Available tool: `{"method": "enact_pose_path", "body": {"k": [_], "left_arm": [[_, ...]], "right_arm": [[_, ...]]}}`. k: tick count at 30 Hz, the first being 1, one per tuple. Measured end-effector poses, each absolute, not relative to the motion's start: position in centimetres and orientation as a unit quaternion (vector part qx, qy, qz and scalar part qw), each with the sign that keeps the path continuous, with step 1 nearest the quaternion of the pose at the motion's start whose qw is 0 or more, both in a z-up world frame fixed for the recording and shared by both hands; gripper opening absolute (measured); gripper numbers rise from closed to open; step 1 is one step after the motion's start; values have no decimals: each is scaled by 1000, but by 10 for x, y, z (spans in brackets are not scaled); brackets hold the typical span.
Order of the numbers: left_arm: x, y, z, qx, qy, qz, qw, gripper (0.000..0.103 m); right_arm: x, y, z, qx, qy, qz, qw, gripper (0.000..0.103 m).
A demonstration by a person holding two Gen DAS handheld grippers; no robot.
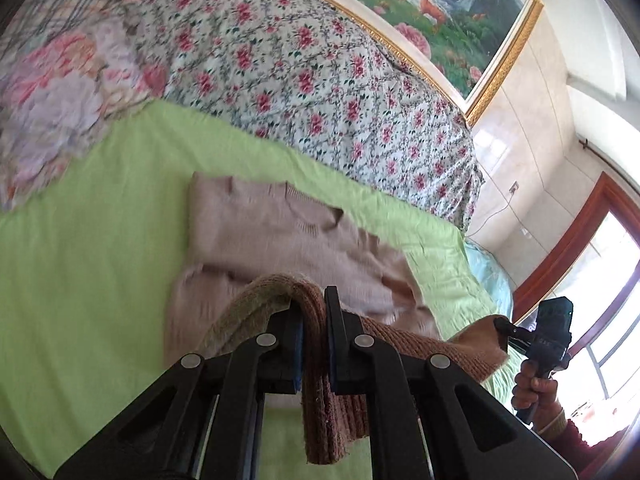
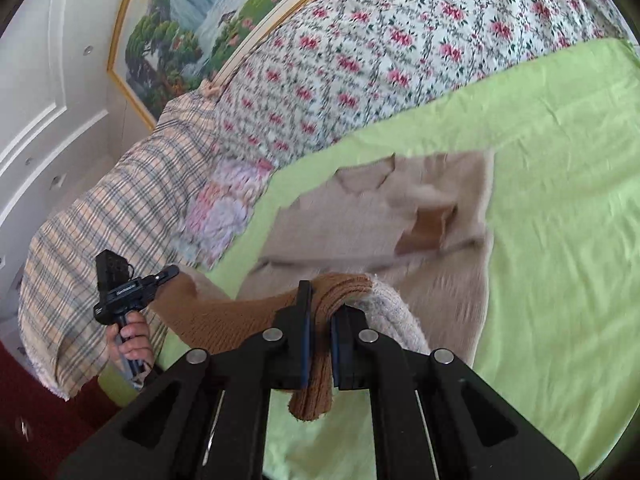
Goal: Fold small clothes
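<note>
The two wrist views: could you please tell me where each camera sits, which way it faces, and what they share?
Left wrist: rides the left gripper, facing along its fingers over the green sheet toward the floral quilt; the person's right hand shows.
Right wrist: rides the right gripper, facing the same bed; the left hand shows.
Shared: the beige sweater, whose brown ribbed hem both grippers pinch, and the framed painting.

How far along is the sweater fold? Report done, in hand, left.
Done: the sweater lies spread on the green sheet, sleeves apparently folded in. In hand: the left gripper and right gripper each pinch the ribbed hem, lifted. Left: carry it toward the collar and release.
</note>
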State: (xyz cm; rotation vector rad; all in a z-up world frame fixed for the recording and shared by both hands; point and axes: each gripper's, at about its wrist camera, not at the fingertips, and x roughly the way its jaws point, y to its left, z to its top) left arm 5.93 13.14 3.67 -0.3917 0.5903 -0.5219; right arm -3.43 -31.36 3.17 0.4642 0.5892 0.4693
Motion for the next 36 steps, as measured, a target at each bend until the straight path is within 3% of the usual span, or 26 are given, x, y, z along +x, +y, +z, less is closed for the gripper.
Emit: {"method": "enact_pose_path", "body": {"k": [9, 18, 20, 22, 23, 25, 29, 33, 36], "left_arm": [[210, 112, 36, -191, 297, -220, 909, 7], [321, 114, -41, -202, 375, -160, 891, 7], [331, 111, -53, -201, 394, -154, 883, 8], [326, 109, -56, -199, 401, -162, 879, 11], [318, 107, -52, -195, 397, -169, 881, 13], [292, 100, -41, -180, 390, -192, 882, 22], [239, 65, -33, -149, 390, -253, 873, 34], [219, 13, -42, -103, 417, -309, 848, 34], [231, -11, -49, -51, 431, -292, 852, 34]], "right_arm": [[100, -337, 28, 248, 294, 150, 911, 9], [187, -340, -28, 227, 382, 83, 892, 9], [191, -341, -39, 230, 399, 75, 884, 11], [184, -344, -39, 240, 402, 70, 881, 19], [177, -345, -35, 246, 394, 70, 883, 29], [156, -344, -24, 244, 368, 70, 895, 36], [120, -310, -2, 210, 340, 124, 908, 36], [127, -247, -15, 159, 405, 242, 867, 36], [150, -225, -32, 98, 451, 234, 856, 36]]}}
